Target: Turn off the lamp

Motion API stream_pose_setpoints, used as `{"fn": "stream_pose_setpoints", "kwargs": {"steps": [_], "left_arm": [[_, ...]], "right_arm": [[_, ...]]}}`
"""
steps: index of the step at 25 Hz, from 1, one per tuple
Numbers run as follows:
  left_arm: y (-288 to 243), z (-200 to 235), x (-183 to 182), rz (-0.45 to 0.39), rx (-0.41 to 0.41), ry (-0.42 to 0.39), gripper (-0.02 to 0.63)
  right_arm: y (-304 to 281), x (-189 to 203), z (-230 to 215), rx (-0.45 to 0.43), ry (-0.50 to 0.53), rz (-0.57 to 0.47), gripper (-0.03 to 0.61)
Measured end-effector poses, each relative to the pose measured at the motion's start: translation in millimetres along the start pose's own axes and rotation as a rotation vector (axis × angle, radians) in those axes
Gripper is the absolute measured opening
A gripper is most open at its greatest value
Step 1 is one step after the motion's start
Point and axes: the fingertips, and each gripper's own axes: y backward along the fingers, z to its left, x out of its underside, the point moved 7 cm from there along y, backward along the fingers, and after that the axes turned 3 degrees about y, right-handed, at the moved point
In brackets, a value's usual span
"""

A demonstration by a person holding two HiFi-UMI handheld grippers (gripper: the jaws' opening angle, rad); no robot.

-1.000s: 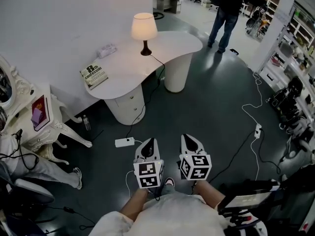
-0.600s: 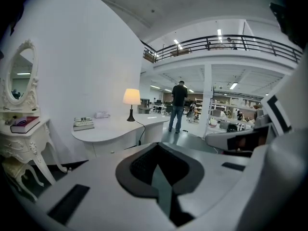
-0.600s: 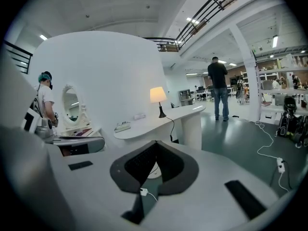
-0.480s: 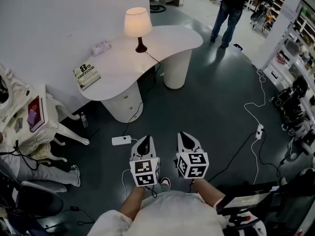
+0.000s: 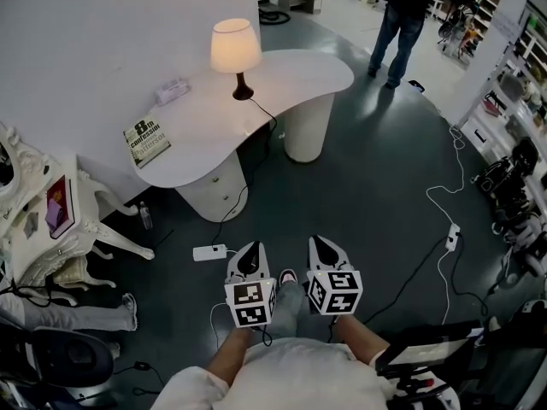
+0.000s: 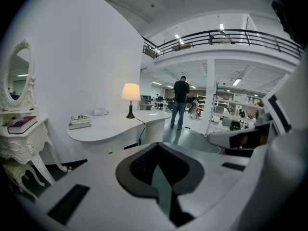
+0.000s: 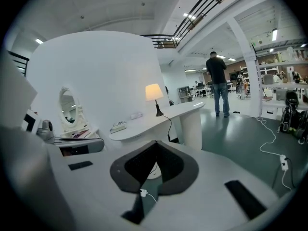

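The lamp (image 5: 235,49), cream shade lit on a dark stem, stands at the far side of a curved white table (image 5: 205,131). Its black cord (image 5: 256,156) drops off the table edge to a white power strip (image 5: 210,252) on the floor. My left gripper (image 5: 254,248) and right gripper (image 5: 324,243) hover side by side over the dark floor, well short of the table, both shut and empty. The left gripper (image 6: 156,144) points at the table front, with the lamp (image 6: 130,93) far ahead. In the right gripper view the right gripper (image 7: 155,142) faces the lamp (image 7: 154,92).
A book (image 5: 147,141) and a tissue pack (image 5: 172,90) lie on the table. An ornate white dresser (image 5: 51,220) stands at the left. A person (image 5: 397,15) stands beyond the table. White cables (image 5: 444,195) cross the floor at the right, near shelves (image 5: 513,101).
Both grippers have moved forward towards the table with the wearer's step; a shoe now shows between them. The jaws stay shut and the lamp stays lit.
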Motion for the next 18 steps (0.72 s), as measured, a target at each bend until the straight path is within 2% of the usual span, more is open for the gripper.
{"fn": "stream_pose_setpoints", "kwargs": {"steps": [10, 18], "left_arm": [[-80, 7, -29, -0.010, -0.004, 0.037, 0.009], [-147, 26, -58, -0.009, -0.029, 0.063, 0.009]], "right_arm": [[-66, -37, -33, -0.016, 0.045, 0.021, 0.000], [-138, -75, -41, -0.078, 0.099, 0.049, 0.000]]}}
